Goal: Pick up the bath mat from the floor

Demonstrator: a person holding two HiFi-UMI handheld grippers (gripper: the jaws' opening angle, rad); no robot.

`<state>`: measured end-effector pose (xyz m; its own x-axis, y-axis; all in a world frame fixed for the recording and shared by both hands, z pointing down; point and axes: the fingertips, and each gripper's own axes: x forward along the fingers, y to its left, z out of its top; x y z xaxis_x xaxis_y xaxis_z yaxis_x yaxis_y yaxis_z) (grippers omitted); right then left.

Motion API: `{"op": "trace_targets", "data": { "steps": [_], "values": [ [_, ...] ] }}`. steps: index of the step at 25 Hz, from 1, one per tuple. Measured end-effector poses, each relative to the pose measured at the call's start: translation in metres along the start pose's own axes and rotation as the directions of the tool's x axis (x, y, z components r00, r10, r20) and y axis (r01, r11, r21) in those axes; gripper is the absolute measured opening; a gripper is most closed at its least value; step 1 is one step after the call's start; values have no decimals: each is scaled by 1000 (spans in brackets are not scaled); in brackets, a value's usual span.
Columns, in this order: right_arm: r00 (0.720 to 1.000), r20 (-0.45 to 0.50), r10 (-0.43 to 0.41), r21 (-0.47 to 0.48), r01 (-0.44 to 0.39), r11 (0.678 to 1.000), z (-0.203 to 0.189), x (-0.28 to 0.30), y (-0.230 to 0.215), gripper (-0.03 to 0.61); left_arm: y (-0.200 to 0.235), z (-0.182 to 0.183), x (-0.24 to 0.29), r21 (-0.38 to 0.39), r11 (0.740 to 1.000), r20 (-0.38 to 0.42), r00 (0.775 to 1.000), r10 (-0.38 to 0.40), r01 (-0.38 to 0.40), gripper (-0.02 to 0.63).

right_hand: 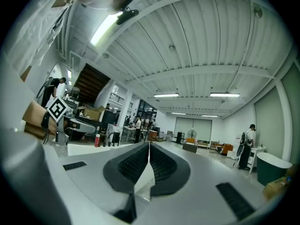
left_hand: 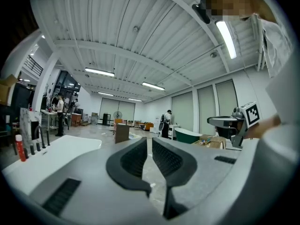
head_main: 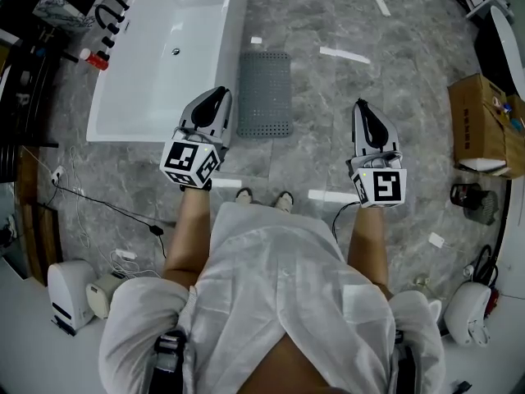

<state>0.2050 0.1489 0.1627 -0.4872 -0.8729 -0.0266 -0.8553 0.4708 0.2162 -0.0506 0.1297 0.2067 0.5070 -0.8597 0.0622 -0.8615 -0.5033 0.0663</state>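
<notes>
The left gripper (head_main: 218, 97) and right gripper (head_main: 362, 107) are both closed on nothing. The grey bath mat (head_main: 264, 94) lies flat just right of the left one's tips, beside the bathtub (head_main: 156, 89). It looks light, thin and floppy, so pinching its near edge seems best.

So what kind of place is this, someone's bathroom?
Probably not a home: it looks like a big open workshop hall with a mock bathroom corner. A white bathtub and grey bath mat sit on the tiled floor, but a cardboard box stands nearby, under a high ribbed ceiling with strip lights.
</notes>
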Motion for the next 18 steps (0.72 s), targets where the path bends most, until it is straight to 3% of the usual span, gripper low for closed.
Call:
{"op": "trace_targets", "data": {
  "steps": [7, 18],
  "values": [
    [996, -88, 34, 64, -28, 998, -52, 25, 2, 29, 2, -33, 24, -19, 999, -68, 997, -35, 34, 40],
    [969, -242, 46, 145, -10, 989, -121, 116, 26, 31, 75, -84, 72, -72, 997, -181, 983, -21, 8, 43]
  ]
}}
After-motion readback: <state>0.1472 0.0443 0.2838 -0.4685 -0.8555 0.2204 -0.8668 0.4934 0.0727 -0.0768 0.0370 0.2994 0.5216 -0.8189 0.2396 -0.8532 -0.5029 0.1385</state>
